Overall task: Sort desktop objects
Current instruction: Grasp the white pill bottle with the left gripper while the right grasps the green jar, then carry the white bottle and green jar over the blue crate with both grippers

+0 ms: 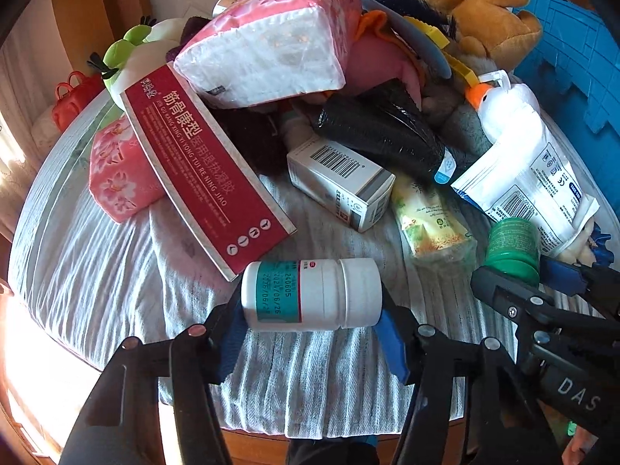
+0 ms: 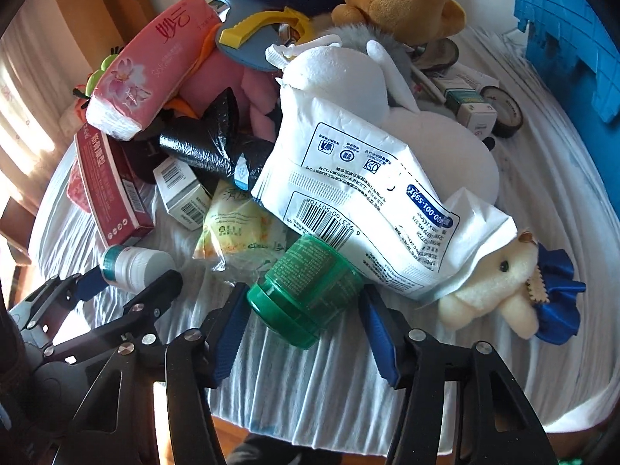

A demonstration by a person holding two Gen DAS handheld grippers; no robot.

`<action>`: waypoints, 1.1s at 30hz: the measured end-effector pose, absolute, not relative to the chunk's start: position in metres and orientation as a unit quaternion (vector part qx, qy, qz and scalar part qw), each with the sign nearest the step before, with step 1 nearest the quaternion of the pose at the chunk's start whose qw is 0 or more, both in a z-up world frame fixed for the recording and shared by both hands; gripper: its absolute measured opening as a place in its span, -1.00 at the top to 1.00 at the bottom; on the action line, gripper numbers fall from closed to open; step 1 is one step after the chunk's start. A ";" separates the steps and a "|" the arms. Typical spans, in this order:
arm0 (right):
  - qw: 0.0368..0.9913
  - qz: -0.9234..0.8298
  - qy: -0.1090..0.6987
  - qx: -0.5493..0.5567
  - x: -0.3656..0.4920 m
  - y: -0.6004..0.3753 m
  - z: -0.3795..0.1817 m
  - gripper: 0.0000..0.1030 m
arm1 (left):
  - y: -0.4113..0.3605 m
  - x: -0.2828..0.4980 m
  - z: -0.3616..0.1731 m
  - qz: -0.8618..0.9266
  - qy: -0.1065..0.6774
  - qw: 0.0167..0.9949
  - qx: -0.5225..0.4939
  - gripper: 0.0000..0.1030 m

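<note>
Both grippers pitched steeply down at the near edge of the striped cloth (image 1: 97,255), side by side, each straddling a bottle lying on its side.

Left gripper (image 1: 312,323): jaws about half open. White pill bottle (image 1: 310,295) sits crosswise between the blue pads (image 1: 391,343) — base end at the left pad, cap end at the right. Pads look to be touching both ends; I can't confirm how hard they press. From the right wrist camera I see the same bottle (image 2: 133,265) with the left gripper's black fingers around it.

Right gripper (image 2: 306,327): also about half open, around the green bottle (image 2: 306,290), cap toward the camera. Left pad (image 2: 228,339) is against the cap rim; right pad sits just beside the bottle body, and I can't tell if there's contact. In the left wrist view the green bottle (image 1: 513,250) is tucked behind that gripper's finger.

Bottles are near each other at the front of the pile. Just behind them: red box (image 1: 205,166), white carton (image 1: 341,182) with barcode, yellow-green packet (image 1: 430,221), white pouch (image 2: 372,201) overlapping the green bottle's far end. Cream plush toy (image 2: 500,286) with blue ruffle lies right of the right gripper. Pink tissue pack (image 1: 271,38), black bag roll (image 1: 383,131), brown plush (image 1: 492,19) stacked further back — blue crate (image 1: 573,62) at far right.
</note>
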State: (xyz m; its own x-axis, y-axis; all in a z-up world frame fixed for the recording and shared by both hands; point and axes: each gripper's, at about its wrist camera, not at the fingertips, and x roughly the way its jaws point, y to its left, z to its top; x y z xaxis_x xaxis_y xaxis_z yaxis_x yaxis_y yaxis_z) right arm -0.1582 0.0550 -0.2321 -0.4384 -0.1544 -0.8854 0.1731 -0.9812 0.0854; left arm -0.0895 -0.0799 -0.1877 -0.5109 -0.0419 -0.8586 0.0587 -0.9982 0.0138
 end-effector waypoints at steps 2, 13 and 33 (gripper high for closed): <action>0.101 -0.848 0.013 0.519 -0.156 0.054 -0.229 -0.10 | -0.080 -0.087 -0.183 -0.871 0.003 0.028 0.491 -0.14; 0.127 -0.890 0.021 0.437 -0.137 0.053 -0.154 -0.10 | -0.078 -0.099 -0.124 -0.901 -0.013 0.032 0.431 -0.12; 0.017 -0.948 0.066 0.311 -0.176 0.086 -0.019 -0.10 | -0.052 -0.168 -0.001 -0.957 -0.039 -0.039 0.284 -0.12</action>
State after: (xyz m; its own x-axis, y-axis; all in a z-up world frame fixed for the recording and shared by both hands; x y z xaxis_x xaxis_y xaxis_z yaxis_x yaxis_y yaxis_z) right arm -0.1755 0.0857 -0.0195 -0.8054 0.0083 -0.5927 0.0744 -0.9906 -0.1149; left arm -0.1681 -0.0518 -0.0013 -0.8356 0.0531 -0.5468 -0.0975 -0.9938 0.0526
